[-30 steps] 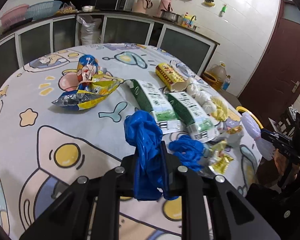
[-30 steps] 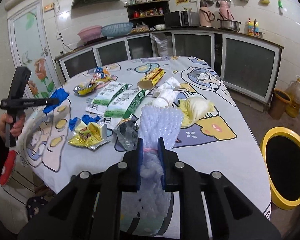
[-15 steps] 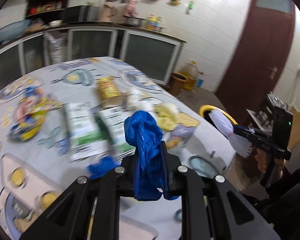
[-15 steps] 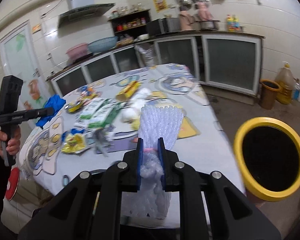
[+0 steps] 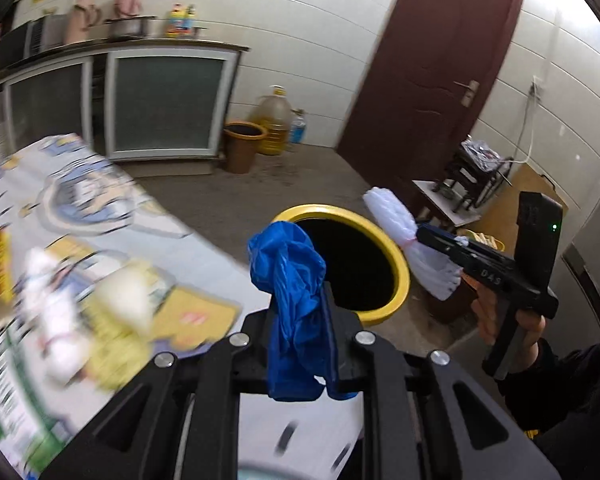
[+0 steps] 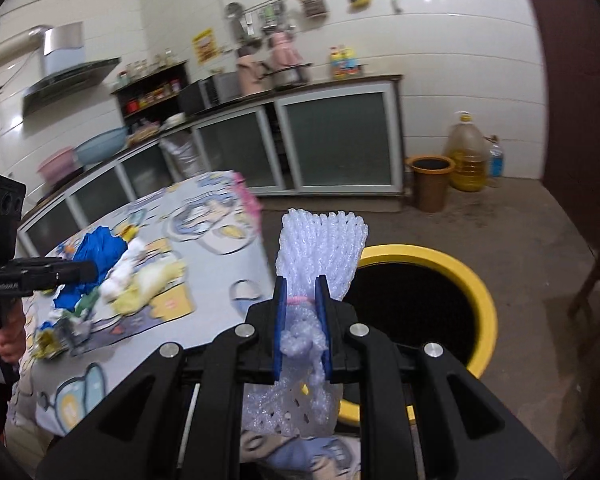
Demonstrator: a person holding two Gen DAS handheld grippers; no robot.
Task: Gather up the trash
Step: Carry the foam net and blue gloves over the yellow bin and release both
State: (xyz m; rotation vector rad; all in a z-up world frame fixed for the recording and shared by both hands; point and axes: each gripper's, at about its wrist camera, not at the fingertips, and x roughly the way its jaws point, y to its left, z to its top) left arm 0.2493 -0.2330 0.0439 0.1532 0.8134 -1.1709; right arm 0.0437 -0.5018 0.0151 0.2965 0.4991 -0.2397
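My left gripper (image 5: pixel 300 308) is shut on a crumpled blue plastic bag (image 5: pixel 288 272), held over the table's edge just short of the yellow-rimmed bin (image 5: pixel 396 264). My right gripper (image 6: pixel 302 292) is shut on a white foam fruit net (image 6: pixel 324 240), with the same bin (image 6: pixel 476 280) on the floor just beyond it. In the left wrist view the right gripper (image 5: pixel 420 236) carries the white net (image 5: pixel 388 212) beside the bin's far rim. In the right wrist view the left gripper (image 6: pixel 94 272) with the blue bag (image 6: pixel 96 248) hangs over the table.
The cartoon-print table (image 5: pixel 204 248) still carries blurred wrappers and tissues (image 5: pixel 112 304). An orange bucket (image 6: pixel 430 180), an oil jug (image 6: pixel 466 156) and a water bottle stand by the cabinets. A brown door (image 5: pixel 428 80) and a small stool (image 5: pixel 468 184) lie behind the bin.
Both grippers swung away from the table's middle toward the yellow bin, keeping the blue bag and the white net in their jaws. The bin now fills the view ahead.
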